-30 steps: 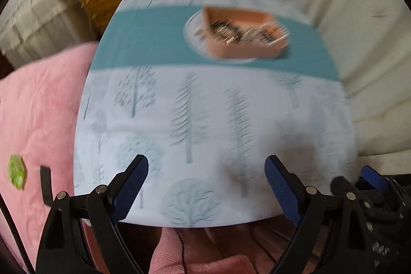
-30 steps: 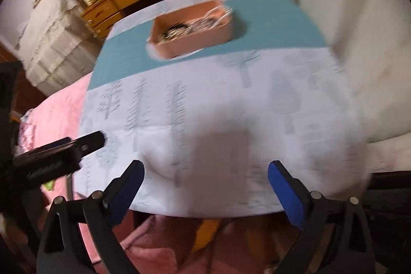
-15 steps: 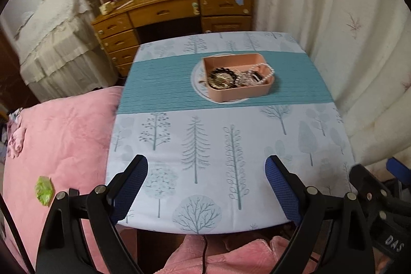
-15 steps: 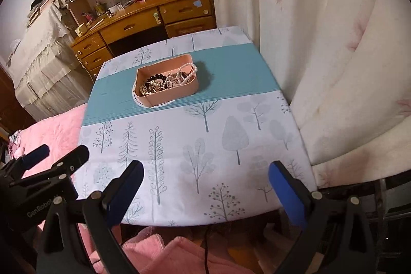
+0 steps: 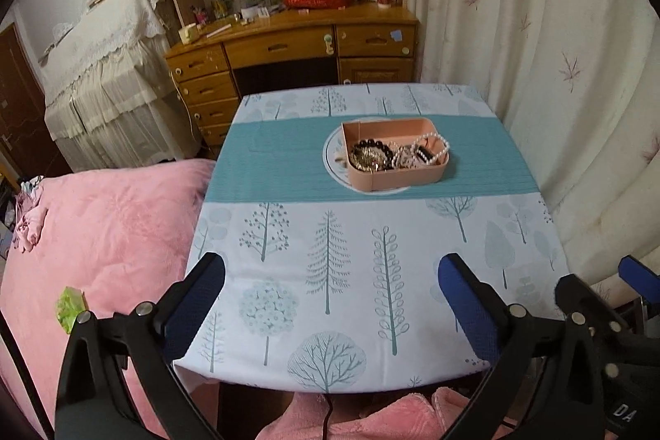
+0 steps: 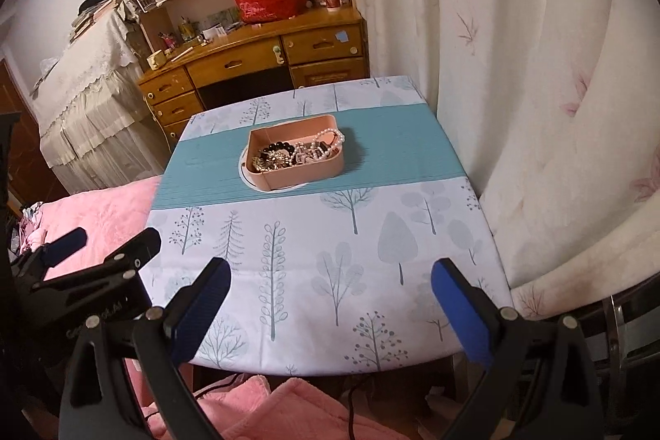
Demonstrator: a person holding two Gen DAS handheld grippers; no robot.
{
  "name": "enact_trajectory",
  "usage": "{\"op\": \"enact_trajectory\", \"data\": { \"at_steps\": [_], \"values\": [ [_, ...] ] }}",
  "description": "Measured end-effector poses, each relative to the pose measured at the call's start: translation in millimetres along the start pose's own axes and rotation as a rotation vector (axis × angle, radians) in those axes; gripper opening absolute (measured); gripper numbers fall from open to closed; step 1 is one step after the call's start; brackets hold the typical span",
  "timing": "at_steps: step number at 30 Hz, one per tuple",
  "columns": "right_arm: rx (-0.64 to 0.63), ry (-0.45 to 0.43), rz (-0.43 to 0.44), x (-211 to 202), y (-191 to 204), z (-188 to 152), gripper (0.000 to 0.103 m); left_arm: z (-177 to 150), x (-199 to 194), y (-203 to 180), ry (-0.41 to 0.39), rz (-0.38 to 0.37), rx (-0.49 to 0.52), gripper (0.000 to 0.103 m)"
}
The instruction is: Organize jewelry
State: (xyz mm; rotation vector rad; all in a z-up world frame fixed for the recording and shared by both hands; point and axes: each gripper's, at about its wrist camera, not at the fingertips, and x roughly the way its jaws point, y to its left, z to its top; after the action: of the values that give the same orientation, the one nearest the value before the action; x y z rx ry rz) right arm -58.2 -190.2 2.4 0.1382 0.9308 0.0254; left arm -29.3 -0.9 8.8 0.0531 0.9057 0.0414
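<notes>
Both tongs, left gripper (image 5: 330,287) and right gripper (image 6: 330,287), spread wide and empty above the table (image 5: 412,234), jewelry (image 5: 392,153) tangled indistinctly in the pink box (image 5: 396,180).

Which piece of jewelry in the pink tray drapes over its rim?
The white pearl bead strand: it loops over the pink plastic tray rim, while the black bead bracelet lies inside.

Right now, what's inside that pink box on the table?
The pink box holds tangled jewelry: a pearl strand draped over the rim, dark beads and gold-toned pieces. Anything beneath the pile is hidden.
</notes>
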Motion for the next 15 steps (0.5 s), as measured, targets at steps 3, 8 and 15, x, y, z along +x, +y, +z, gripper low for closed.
{"op": "enact_trajectory", "data": {
  "at_steps": [3, 8, 15],
  "values": [
    [-0.001, 0.004, 0.003, 2, 3, 2, 0.099, 2, 1, -1, 0.001, 0.0, 0.011, 0.102],
    [-0.008, -0.002, -0.003, 2, 6, 4, 0.101, 5, 5, 0, 0.009, -0.005, 0.004, 0.102],
    [-0.008, -0.005, -0.018, 8, 8, 9, 0.103, 10, 14, 0, 0.023, -0.017, 0.005, 0.102]
  ]
}}
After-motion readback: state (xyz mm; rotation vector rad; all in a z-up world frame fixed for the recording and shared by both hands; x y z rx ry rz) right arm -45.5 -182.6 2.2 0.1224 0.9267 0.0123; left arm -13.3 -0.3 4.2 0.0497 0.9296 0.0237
